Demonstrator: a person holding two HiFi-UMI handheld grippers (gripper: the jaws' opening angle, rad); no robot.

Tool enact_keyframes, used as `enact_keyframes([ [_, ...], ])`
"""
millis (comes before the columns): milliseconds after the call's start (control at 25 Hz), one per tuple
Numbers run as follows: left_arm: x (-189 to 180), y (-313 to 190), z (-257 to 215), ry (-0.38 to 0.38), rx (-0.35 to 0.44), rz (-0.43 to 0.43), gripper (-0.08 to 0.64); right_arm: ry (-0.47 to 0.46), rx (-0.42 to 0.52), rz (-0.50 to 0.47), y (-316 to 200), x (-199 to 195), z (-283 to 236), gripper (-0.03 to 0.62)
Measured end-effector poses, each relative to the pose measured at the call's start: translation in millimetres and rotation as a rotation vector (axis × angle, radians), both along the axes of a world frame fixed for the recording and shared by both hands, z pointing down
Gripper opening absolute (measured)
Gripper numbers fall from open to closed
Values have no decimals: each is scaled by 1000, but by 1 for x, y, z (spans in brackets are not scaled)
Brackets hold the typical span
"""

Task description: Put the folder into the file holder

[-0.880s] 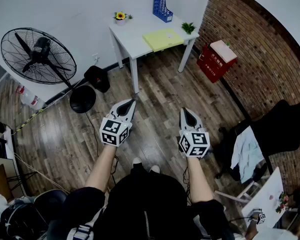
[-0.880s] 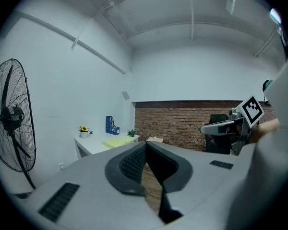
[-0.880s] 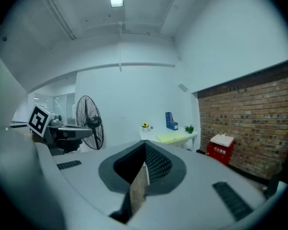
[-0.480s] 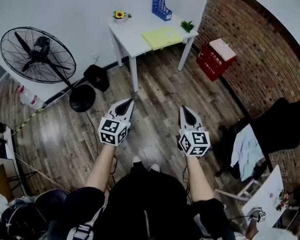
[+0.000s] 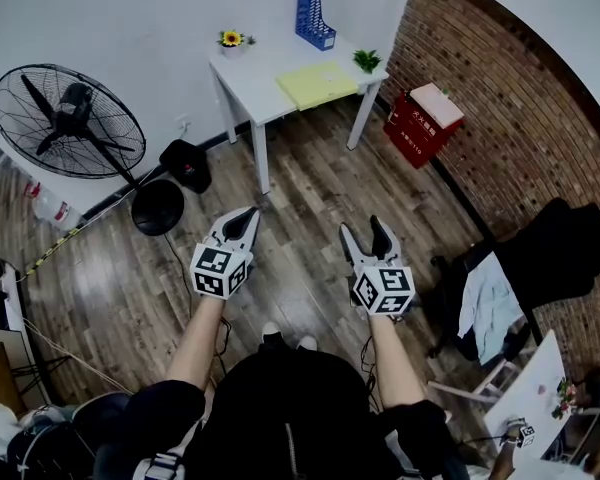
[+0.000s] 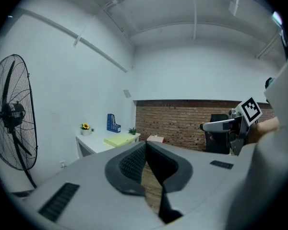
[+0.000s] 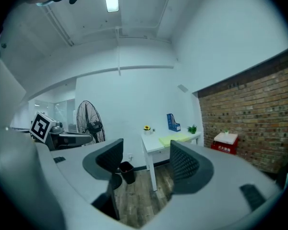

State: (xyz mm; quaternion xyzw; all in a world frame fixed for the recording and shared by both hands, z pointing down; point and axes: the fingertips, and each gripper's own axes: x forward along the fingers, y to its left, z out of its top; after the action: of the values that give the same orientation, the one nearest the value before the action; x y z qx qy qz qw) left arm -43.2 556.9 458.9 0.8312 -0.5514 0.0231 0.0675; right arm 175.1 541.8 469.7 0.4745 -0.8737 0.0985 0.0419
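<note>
The left hand-held gripper [image 5: 242,218] has its jaws pressed together with nothing between them. The right hand-held gripper [image 5: 365,234] beside it stands wide and empty. Both hang over the wooden floor [image 5: 310,198], well apart from all furniture. In the right gripper view the right jaw covers the near end of the yellow folder [image 7: 175,139]. The head view shows the folder whole, lying flat on the white worktop [image 5: 248,68] far ahead of both. The blue file holder [image 5: 315,20] stands upright behind the folder at the wall, apart from it. A fan [image 5: 68,120] stands far left of the left hand-held gripper, and a red box [image 5: 422,123] far right. Open floor runs between them up to the worktop legs.
</note>
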Motion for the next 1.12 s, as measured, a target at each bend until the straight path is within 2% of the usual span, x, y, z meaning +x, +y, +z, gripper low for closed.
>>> enact_keyframes([
  [320, -29, -16, 1, 5, 13, 16, 25, 8, 6, 47, -18, -16, 3, 339],
  [480, -45, -22, 3, 3, 9, 32, 25, 10, -8, 50, -28, -34, 2, 426],
  [800, -68, -37, 13, 25, -6, 19, 25, 11, -26, 43, -41, -60, 13, 431],
  [1120, -87, -68, 23, 28, -28, 5, 25, -5, -52, 39, -77, -76, 23, 431],
])
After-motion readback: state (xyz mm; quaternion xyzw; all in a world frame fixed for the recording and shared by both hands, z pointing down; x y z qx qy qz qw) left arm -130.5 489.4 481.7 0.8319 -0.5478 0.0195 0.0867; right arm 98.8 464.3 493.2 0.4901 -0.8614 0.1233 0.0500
